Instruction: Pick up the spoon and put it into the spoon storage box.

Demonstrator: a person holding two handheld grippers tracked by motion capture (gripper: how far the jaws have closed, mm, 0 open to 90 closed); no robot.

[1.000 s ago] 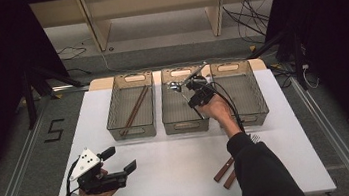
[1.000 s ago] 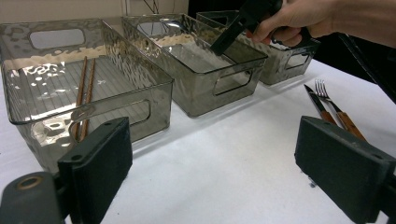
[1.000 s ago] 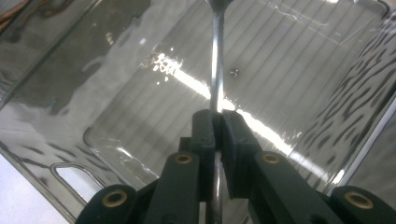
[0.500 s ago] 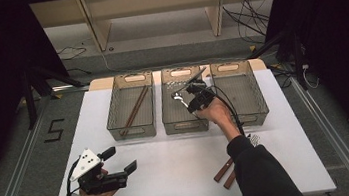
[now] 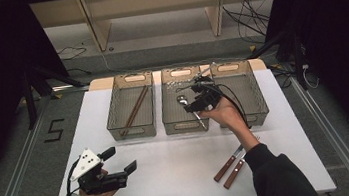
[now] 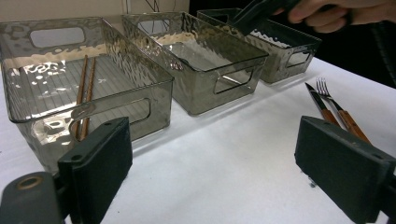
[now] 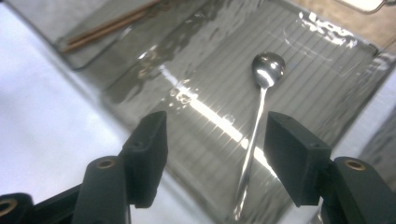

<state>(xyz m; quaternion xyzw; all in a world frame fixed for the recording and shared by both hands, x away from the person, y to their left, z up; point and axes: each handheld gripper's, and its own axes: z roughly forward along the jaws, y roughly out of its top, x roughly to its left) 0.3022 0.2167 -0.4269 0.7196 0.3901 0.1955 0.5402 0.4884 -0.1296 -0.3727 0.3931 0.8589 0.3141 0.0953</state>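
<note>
**Spoon dropped in the middle bin, right gripper letting go**

The spoon (image 7: 259, 112) lies in the middle bin (image 5: 174, 123), bowl toward the far end, handle running back toward the near wall. The right gripper (image 7: 212, 154) hangs just above it; its jaws have just been opening and now stand apart with nothing between them, the spoon's handle showing below the gap. The left gripper (image 5: 120, 161) rests near the table's front left corner, jaws wide and empty, pointing across the white table (image 5: 171, 169).

The step in hand looks like the release and pull-away after sorting the spoon. To do it well, lift straight up until the pads clear the bin's rim before swinging back, so a pad does not catch the handle or nudge the bin against its neighbours. Keep the jaws open on the way out.

A knife (image 5: 227, 162) and fork (image 5: 240, 161) lie side by side on the table near the right forearm, wooden handles toward the person; they are likely next. The chopsticks (image 5: 134, 111) already sit in the left bin (image 5: 116, 130), and the right bin (image 5: 258, 102) appears empty, so the knife or fork probably goes there. Approach one from above and grip its handle without disturbing the other.
</note>
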